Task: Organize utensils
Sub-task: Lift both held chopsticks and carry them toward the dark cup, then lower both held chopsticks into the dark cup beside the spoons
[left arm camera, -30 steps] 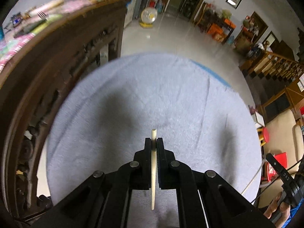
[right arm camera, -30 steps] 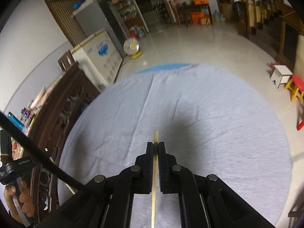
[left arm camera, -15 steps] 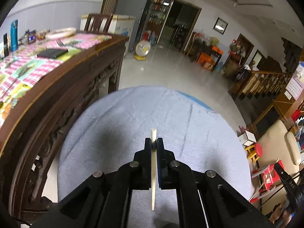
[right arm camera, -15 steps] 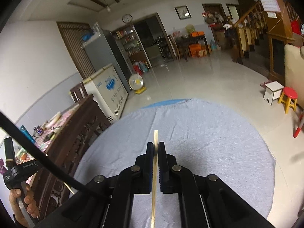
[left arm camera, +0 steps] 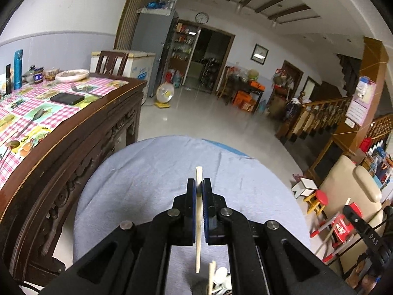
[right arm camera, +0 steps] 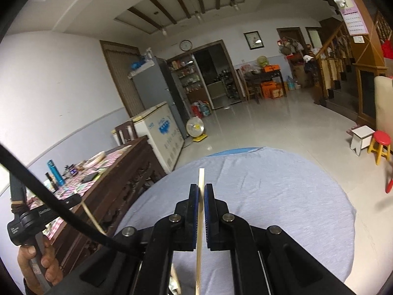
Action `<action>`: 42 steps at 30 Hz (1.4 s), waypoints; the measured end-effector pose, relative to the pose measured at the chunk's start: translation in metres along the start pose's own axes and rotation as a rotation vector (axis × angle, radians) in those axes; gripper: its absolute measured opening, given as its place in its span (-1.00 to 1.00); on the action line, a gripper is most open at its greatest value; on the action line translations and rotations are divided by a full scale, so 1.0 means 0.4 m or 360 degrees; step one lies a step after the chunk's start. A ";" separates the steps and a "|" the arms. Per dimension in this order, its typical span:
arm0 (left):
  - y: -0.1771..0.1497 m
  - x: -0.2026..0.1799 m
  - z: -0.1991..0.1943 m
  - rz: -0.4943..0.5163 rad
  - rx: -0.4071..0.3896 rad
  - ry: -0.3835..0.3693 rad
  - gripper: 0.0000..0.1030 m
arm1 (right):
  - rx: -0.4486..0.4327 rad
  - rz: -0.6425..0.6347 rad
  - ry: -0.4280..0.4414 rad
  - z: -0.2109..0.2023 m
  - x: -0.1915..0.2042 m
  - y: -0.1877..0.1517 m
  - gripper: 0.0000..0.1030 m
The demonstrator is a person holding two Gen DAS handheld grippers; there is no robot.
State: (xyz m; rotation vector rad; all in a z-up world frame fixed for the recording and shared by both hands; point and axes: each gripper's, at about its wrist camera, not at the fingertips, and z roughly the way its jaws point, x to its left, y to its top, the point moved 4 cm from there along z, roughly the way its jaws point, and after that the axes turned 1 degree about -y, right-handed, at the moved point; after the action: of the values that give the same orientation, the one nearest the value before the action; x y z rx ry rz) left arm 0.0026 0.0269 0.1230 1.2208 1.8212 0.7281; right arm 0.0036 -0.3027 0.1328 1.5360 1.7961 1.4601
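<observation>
My left gripper (left arm camera: 199, 183) is shut on a pale chopstick (left arm camera: 198, 236) that stands upright between its pads, above a round table under a grey cloth (left arm camera: 152, 172). My right gripper (right arm camera: 201, 188) is shut on a second pale chopstick (right arm camera: 199, 245), also upright, over the same grey cloth (right arm camera: 282, 196). Below the left jaws, at the frame's bottom edge, the tops of several utensils (left arm camera: 217, 279) show. In the right wrist view a hand (right arm camera: 36, 263) grips the left gripper's handle at the lower left.
A dark carved wooden table (left arm camera: 81, 132) with a checked cloth stands to the left, bearing a fork (left arm camera: 78, 88), spoons, a black wallet (left arm camera: 66, 98) and a blue bottle (left arm camera: 17, 68). Beyond lie tiled floor, a fan (left arm camera: 165, 93), a white stool (right arm camera: 362, 139) and a red stool (right arm camera: 380, 147).
Both grippers have risen and tilted up, each still clamped on its chopstick. The view went from mostly grey cloth to the room beyond, and the utensil tops came into the left view.
</observation>
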 end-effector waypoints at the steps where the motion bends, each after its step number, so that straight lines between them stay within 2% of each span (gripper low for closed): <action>1: -0.005 -0.010 -0.010 0.0012 -0.0015 -0.0011 -0.92 | -0.0007 -0.0008 0.0018 -0.008 0.016 -0.009 -0.90; 8: -0.065 -0.075 -0.045 0.0080 -0.0059 -0.0081 -0.92 | -0.0068 -0.0068 0.0114 -0.024 0.103 -0.066 -0.90; 18: -0.128 -0.108 -0.043 0.0142 -0.0097 -0.0098 -0.91 | -0.0220 -0.0176 0.0065 0.008 0.182 -0.142 -0.90; 27: -0.170 -0.113 -0.012 0.0177 -0.0071 -0.0066 -0.91 | -0.0253 -0.0226 0.0031 0.061 0.191 -0.191 -0.90; 42: -0.224 -0.117 0.027 0.0206 -0.0011 -0.0008 -0.91 | -0.0208 -0.0239 0.0014 0.097 0.160 -0.231 -0.90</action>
State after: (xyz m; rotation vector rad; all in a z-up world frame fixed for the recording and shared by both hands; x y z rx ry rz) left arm -0.0202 -0.0492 0.0594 1.3444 1.7466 0.8017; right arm -0.0340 -0.2171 0.0597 1.3044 1.7429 1.4820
